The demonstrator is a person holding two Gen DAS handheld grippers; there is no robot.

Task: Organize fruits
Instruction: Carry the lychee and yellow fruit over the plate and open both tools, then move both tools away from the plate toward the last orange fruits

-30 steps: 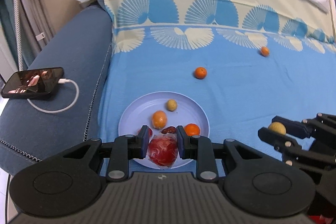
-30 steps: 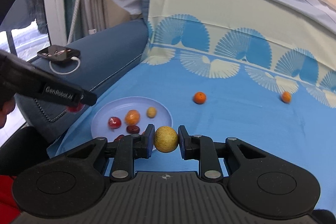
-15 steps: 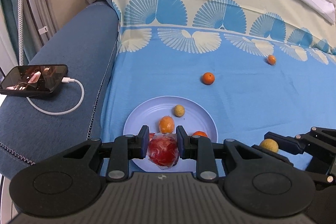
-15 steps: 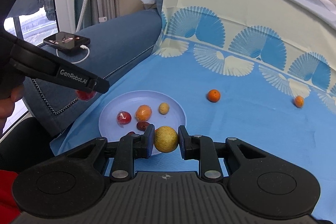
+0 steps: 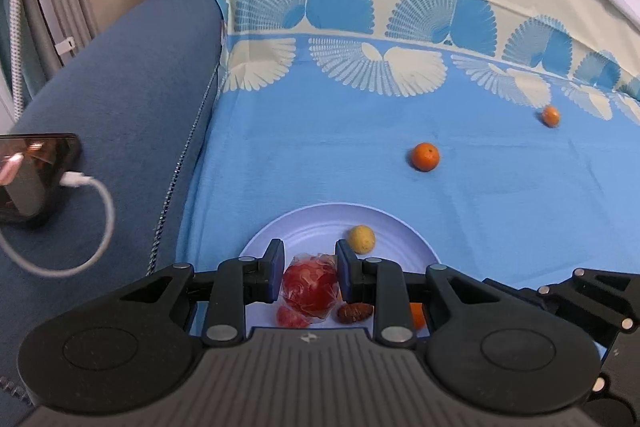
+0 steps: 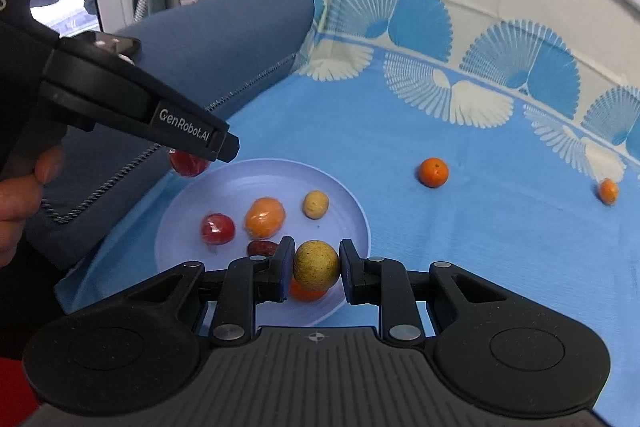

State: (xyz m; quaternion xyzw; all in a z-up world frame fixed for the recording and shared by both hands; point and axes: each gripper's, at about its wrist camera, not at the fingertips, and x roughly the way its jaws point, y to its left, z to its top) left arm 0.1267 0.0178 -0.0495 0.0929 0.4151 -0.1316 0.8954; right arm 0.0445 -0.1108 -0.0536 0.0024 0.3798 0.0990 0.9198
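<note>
left hand-held gripper [image 5: 308,269], lower centre, pinching wrapped red fruit [image 5: 310,287] over pale plate [image 5: 320,219]; right hand-held gripper [image 6: 314,265], lower centre, pinching yellow fruit [image 6: 316,264] above plate's near rim; two oranges [image 6: 433,171] right on blue sheet [image 6: 460,227].

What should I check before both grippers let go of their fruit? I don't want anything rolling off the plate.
1. Left gripper shut on the wrapped red fruit: ok.
2. Right gripper shut on the yellow fruit: ok.
3. Both held fruits over the plate: ok.
4. Bare landing room among the fruit on the plate: ok, though crowded near the front.
5. Height above the plate: cannot tell.
6. Two oranges remain on the blue cloth: not ok.
</note>
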